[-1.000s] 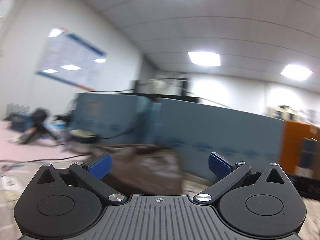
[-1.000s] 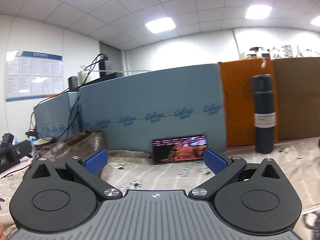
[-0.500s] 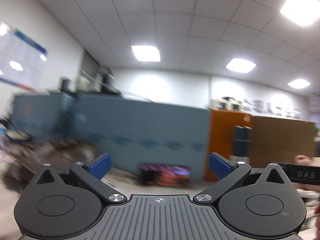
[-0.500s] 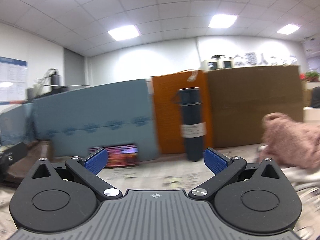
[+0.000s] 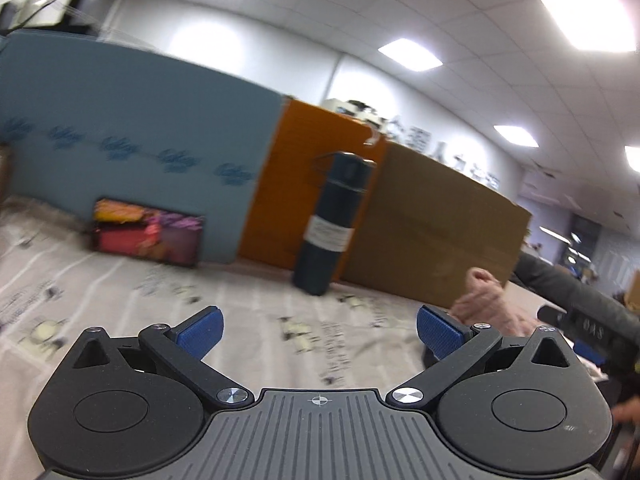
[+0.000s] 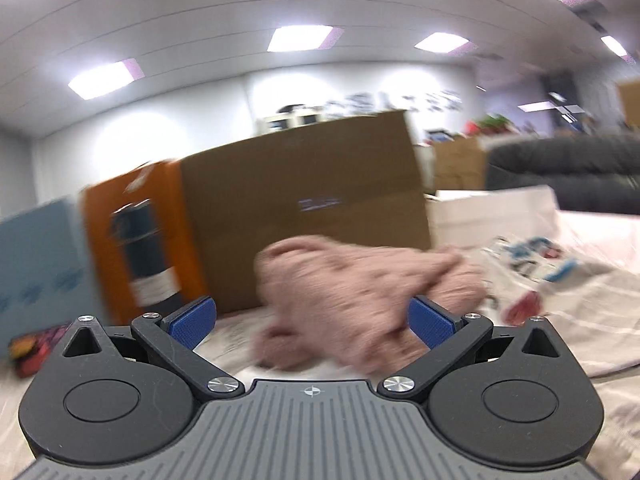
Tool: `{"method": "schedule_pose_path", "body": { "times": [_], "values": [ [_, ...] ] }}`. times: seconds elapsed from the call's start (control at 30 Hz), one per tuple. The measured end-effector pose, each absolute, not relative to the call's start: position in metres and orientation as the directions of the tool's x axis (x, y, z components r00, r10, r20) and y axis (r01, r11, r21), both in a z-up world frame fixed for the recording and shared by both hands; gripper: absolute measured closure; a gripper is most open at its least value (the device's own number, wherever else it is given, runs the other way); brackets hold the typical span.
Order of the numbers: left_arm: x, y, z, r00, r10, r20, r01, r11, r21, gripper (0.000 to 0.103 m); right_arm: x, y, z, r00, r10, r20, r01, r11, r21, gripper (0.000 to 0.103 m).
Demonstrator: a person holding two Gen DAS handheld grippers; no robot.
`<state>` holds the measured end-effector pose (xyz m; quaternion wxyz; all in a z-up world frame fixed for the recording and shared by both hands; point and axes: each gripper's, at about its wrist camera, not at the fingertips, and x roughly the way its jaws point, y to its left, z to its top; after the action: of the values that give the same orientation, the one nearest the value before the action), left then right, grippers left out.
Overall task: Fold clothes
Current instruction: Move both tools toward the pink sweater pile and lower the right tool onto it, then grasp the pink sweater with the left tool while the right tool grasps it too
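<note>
A crumpled pink knitted garment point(image 6: 360, 300) lies in a heap on the newspaper-covered table point(image 6: 592, 312), just ahead of my right gripper point(image 6: 312, 322). That gripper is open, its blue pads wide apart with the heap lying beyond them. In the left wrist view the same pink garment point(image 5: 486, 300) shows at the right, partly behind the right pad. My left gripper point(image 5: 320, 332) is open over bare newspaper, holding nothing. The right wrist view is blurred.
A dark blue flask point(image 5: 332, 224) stands against an orange box point(image 5: 304, 184) and a brown cardboard box point(image 5: 436, 232). A phone with a lit screen point(image 5: 146, 236) leans on a blue panel point(image 5: 128, 128). A dark sleeve point(image 5: 572, 296) reaches in at right. A white bag point(image 6: 496, 216) stands behind the garment.
Both views have swung to the right across the table. The brown leather bag left the views, and the pink garment came into view and now lies in front of the right gripper.
</note>
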<state>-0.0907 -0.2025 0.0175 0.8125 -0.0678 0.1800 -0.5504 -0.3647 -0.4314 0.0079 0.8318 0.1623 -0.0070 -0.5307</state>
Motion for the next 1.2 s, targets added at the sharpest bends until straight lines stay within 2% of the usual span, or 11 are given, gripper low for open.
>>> {"method": "schedule_pose_path", "body": {
  "times": [0.23,0.4,0.5,0.67,0.73,0.9,1.03,1.1,1.13,1.17,1.2],
  "values": [
    [-0.144,-0.266,0.040,0.346,-0.931,-0.118,0.931,0.356,-0.075,0.000,-0.414,-0.510,0.007,0.339,-0.919,-0.201,0.852,0.210,0.479,0.001],
    [-0.200,-0.320,0.047,0.312,-0.949,-0.048,0.946,0.306,0.106,0.000,-0.444,-0.546,-0.005,0.365,-0.900,-0.238,0.799,0.172,0.576,0.004],
    [-0.234,-0.352,0.045,0.268,-0.963,-0.037,0.951,0.258,0.170,0.000,-0.454,-0.559,-0.016,0.420,-0.876,-0.238,0.749,0.187,0.636,0.012],
    [-0.303,-0.403,0.023,0.183,-0.983,-0.002,0.911,0.168,0.376,0.000,-0.460,-0.568,-0.030,0.505,-0.831,-0.233,0.686,0.222,0.693,0.029],
    [-0.315,-0.427,0.011,0.176,-0.983,-0.044,0.895,0.142,0.423,0.000,-0.464,-0.573,-0.037,0.534,-0.814,-0.231,0.651,0.222,0.726,0.036],
    [-0.328,-0.470,-0.010,0.204,-0.966,-0.162,0.883,0.110,0.456,0.000,-0.469,-0.580,-0.051,0.573,-0.783,-0.242,0.589,0.189,0.786,0.036],
    [-0.325,-0.488,-0.015,0.237,-0.941,-0.242,0.901,0.120,0.418,0.020,-0.472,-0.580,-0.053,0.591,-0.774,-0.227,0.557,0.188,0.809,0.035],
    [-0.316,-0.491,-0.015,0.265,-0.925,-0.271,0.919,0.157,0.362,0.038,-0.472,-0.580,-0.054,0.598,-0.768,-0.231,0.552,0.185,0.813,0.035],
    [-0.314,-0.490,-0.015,0.288,-0.921,-0.261,0.911,0.180,0.371,0.059,-0.472,-0.579,-0.053,0.600,-0.765,-0.233,0.553,0.186,0.812,0.035],
    [-0.312,-0.488,-0.015,0.312,-0.916,-0.252,0.903,0.203,0.379,0.071,-0.472,-0.577,-0.052,0.602,-0.763,-0.235,0.556,0.190,0.809,0.035],
    [-0.309,-0.487,-0.016,0.334,-0.911,-0.242,0.894,0.225,0.387,0.075,-0.471,-0.576,-0.051,0.601,-0.764,-0.236,0.563,0.195,0.803,0.035]
  ]
}}
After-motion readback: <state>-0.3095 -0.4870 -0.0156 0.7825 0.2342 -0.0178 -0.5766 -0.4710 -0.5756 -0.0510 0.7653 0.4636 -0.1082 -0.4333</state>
